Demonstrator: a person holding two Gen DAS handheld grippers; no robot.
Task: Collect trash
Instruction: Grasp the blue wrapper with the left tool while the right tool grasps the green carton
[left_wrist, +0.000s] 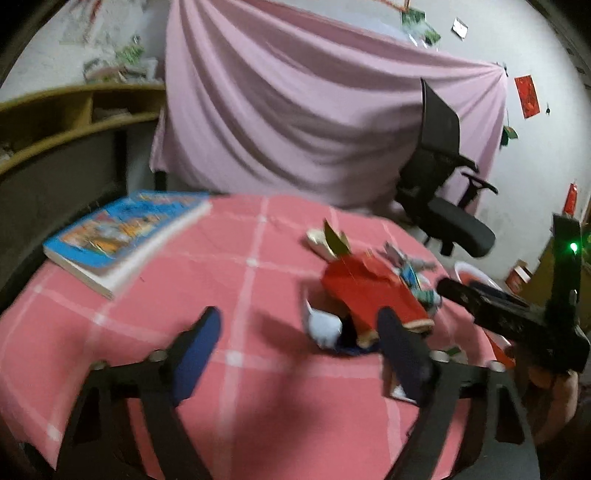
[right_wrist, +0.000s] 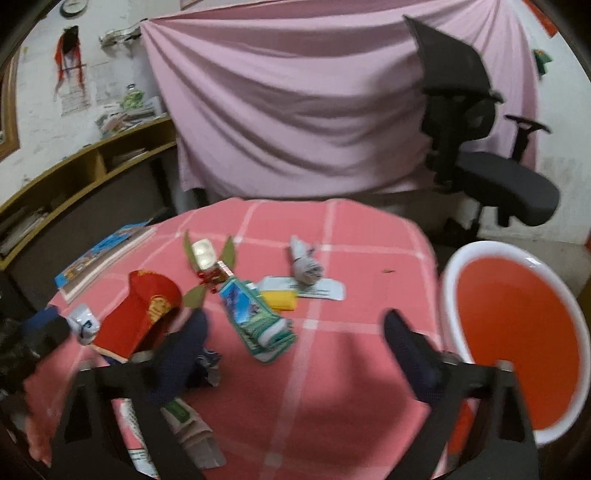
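Note:
Trash lies scattered on a pink checked tablecloth (right_wrist: 332, 369). A red carton (right_wrist: 140, 314) lies at the left, a teal wrapper (right_wrist: 255, 317) in the middle, a grey crumpled wrapper (right_wrist: 304, 264) farther back, a yellow packet (right_wrist: 282, 299) and a white blister pack (right_wrist: 205, 251) nearby. An orange bin with a white rim (right_wrist: 517, 343) stands at the table's right edge. My right gripper (right_wrist: 295, 339) is open and empty above the cloth. My left gripper (left_wrist: 299, 332) is open and empty; the red carton (left_wrist: 369, 291) and a white scrap (left_wrist: 323, 325) lie just ahead of its right finger.
A blue book (left_wrist: 122, 236) lies at the table's far left. A black office chair (right_wrist: 480, 147) stands behind the table at the right, before a pink hanging sheet (right_wrist: 314, 110). A wooden shelf (right_wrist: 74, 173) runs along the left wall. The right gripper's body (left_wrist: 517, 314) shows at right.

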